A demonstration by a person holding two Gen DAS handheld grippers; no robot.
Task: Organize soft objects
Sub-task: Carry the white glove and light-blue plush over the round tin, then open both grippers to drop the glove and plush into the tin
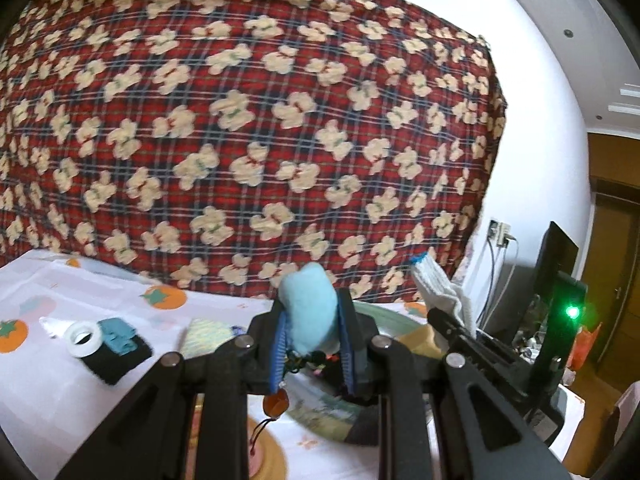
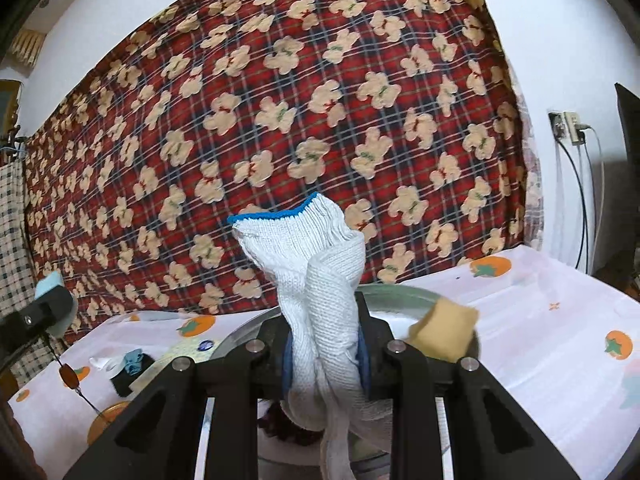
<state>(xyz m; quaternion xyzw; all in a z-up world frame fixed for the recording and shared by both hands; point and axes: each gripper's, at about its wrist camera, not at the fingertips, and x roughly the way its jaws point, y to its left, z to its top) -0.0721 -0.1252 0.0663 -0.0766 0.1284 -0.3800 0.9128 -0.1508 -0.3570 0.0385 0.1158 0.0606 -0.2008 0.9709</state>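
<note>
My left gripper [image 1: 311, 312] is shut on a light blue plush toy [image 1: 308, 312] with a cord and an orange bead [image 1: 276, 403] hanging below, held above the green bowl [image 1: 384, 314]. My right gripper [image 2: 325, 344] is shut on a white knit glove with a blue cuff [image 2: 316, 280], held upright over the same bowl [image 2: 400, 294]. The glove also shows at the right of the left wrist view [image 1: 436, 288]. A tan sponge [image 2: 444, 332] rests on the bowl's right rim. The left gripper and blue toy show at the far left of the right wrist view [image 2: 48, 300].
On the persimmon-print tablecloth [image 1: 60, 380] lie a white tape roll [image 1: 83, 338], a teal cloth on a black block [image 1: 116, 350] and a yellow-green pad [image 1: 206, 334]. A red bear-print blanket [image 1: 256, 120] hangs behind. A monitor [image 1: 556, 264] and cables stand at the right.
</note>
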